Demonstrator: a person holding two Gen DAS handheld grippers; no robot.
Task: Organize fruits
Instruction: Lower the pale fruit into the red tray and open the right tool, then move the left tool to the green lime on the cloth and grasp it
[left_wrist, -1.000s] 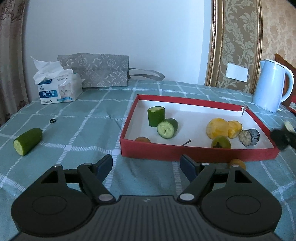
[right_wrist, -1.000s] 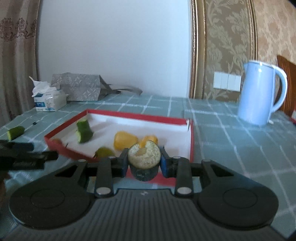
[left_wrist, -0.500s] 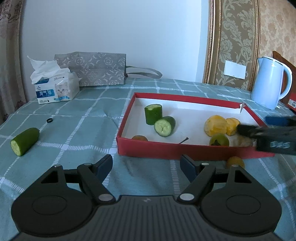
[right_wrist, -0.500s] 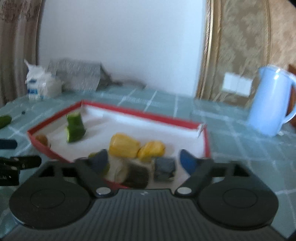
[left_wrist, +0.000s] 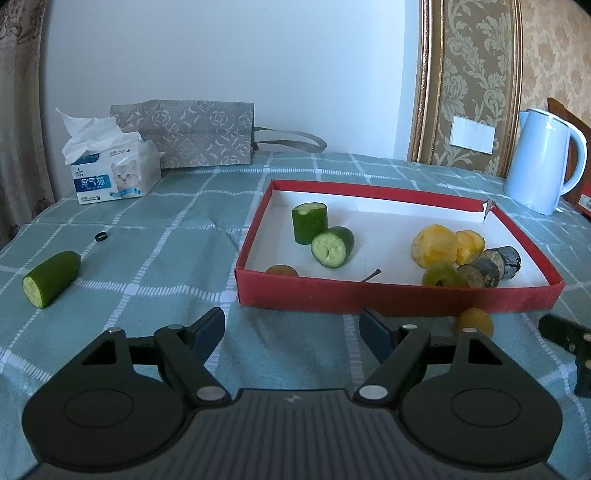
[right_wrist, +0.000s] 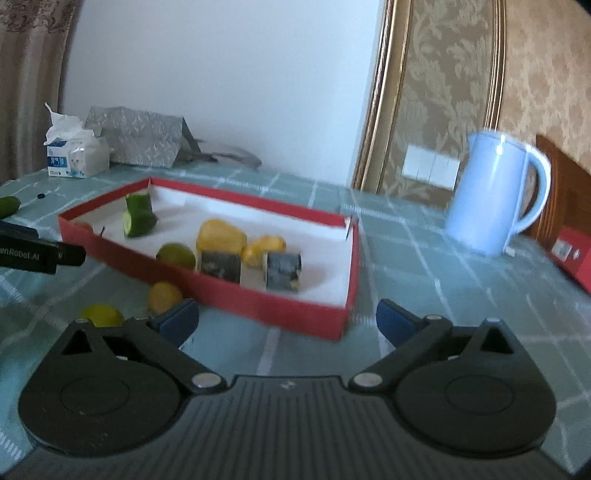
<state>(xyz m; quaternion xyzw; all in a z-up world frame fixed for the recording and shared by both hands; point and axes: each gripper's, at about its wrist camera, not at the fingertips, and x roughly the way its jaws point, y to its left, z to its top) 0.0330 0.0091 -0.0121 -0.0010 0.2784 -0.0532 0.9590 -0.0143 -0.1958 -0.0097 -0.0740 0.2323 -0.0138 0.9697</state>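
The shallow red cardboard tray with a white floor (left_wrist: 399, 295) sits on the teal checked tablecloth (left_wrist: 177, 236), holding two green cucumber chunks (left_wrist: 309, 222), yellow peeled fruit pieces (left_wrist: 434, 246), a green fruit and two dark-skinned cut cylinders (right_wrist: 283, 271) near its front wall. Just in front of that tray the right gripper (right_wrist: 287, 322) hovers with its blue-padded jaws opening wide and nothing between them, a small orange fruit (right_wrist: 164, 296) beside it. Left of the tray the left gripper (left_wrist: 291, 328) stands apart and empty, a cut cucumber end (left_wrist: 51, 277) lying farther left.

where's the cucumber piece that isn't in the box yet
In the left wrist view, the cucumber piece lies on the tablecloth at far left, well left of the red box, near a small black ring.
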